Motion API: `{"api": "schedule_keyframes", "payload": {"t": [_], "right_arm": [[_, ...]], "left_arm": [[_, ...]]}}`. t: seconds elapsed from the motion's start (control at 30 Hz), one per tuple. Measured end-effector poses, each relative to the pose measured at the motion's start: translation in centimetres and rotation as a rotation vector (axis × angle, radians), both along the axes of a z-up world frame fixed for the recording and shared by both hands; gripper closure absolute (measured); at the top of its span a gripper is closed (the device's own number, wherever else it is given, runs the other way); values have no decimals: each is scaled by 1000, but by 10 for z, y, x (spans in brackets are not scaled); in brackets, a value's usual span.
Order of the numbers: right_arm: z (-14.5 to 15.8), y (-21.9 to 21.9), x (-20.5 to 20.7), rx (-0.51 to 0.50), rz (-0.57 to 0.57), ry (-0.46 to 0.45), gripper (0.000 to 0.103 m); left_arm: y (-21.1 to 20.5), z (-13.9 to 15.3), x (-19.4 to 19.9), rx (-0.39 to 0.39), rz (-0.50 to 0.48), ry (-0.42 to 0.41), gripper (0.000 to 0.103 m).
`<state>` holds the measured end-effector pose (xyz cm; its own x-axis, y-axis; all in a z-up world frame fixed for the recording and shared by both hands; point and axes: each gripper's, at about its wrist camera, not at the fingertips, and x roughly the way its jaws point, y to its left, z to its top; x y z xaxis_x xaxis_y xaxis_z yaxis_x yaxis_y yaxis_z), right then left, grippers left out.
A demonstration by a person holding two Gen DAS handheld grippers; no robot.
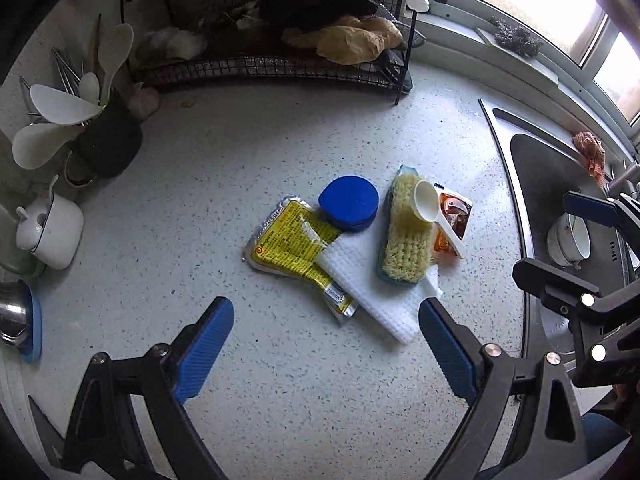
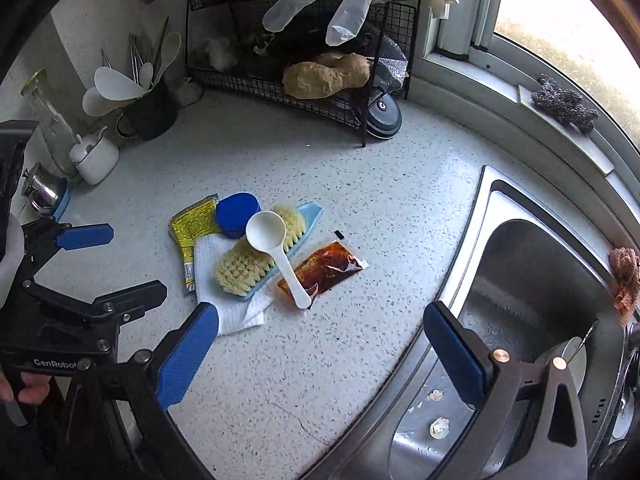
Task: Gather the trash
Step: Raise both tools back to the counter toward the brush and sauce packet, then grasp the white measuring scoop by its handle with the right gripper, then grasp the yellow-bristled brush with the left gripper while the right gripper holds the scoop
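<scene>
nothing collected yet by the look of it: the left gripper [image 1: 326, 320] and right gripper [image 2: 320, 330] both hover over the counter [image 1: 200, 200] with fingers spread wide and empty. the trash sits mid-counter in one heap: a yellow packet [image 1: 292, 246] tucked under a white paper towel [image 1: 372, 280], and a brown sauce sachet [image 2: 322, 270] beside the brush [image 2: 260, 258], partly under the white scoop [image 2: 276, 248].

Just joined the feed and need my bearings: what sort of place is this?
Most likely a home kitchen counter: a steel sink set into the speckled worktop, a utensil holder with spoons by the wall, and a scrub brush among wrappers.
</scene>
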<state>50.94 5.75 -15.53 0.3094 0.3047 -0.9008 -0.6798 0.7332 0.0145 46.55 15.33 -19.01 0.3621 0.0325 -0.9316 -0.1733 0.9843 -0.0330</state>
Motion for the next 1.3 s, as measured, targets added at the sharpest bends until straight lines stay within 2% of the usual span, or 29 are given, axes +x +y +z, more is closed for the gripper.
{"api": "schedule_keyframes", "payload": {"t": [0.1, 0.17, 0.27, 0.37, 0.53, 0.67, 0.73, 0.8, 0.87, 1.3], "right_arm": [[-10, 13, 11, -27, 35, 22, 1], [-16, 19, 17, -52, 53, 24, 2], [-27, 28, 24, -102, 86, 36, 22], [-40, 33, 28, -129, 117, 83, 31], [-47, 41, 30, -124, 146, 116, 47], [-52, 49, 30, -113, 165, 133, 69], [-53, 51, 31, -107, 170, 133, 73], [-54, 54, 30, -96, 170, 132, 89], [-52, 50, 30, -81, 157, 145, 94], [-35, -9, 33, -9, -21, 173, 94]], "left_arm": [[9, -10, 9, -30, 4, 30, 10], [13, -17, 14, -24, 7, 42, 10], [20, -27, 19, -30, 13, 66, 10], [24, -38, 22, -38, 12, 97, 10], [27, -43, 21, -45, 4, 116, 10], [31, -45, 19, -47, -4, 117, 10], [30, -43, 19, -36, -9, 113, 10], [29, -41, 18, -40, -19, 110, 10], [25, -39, 19, -42, -32, 108, 10], [-23, -24, 49, -61, -189, 84, 10]]}}
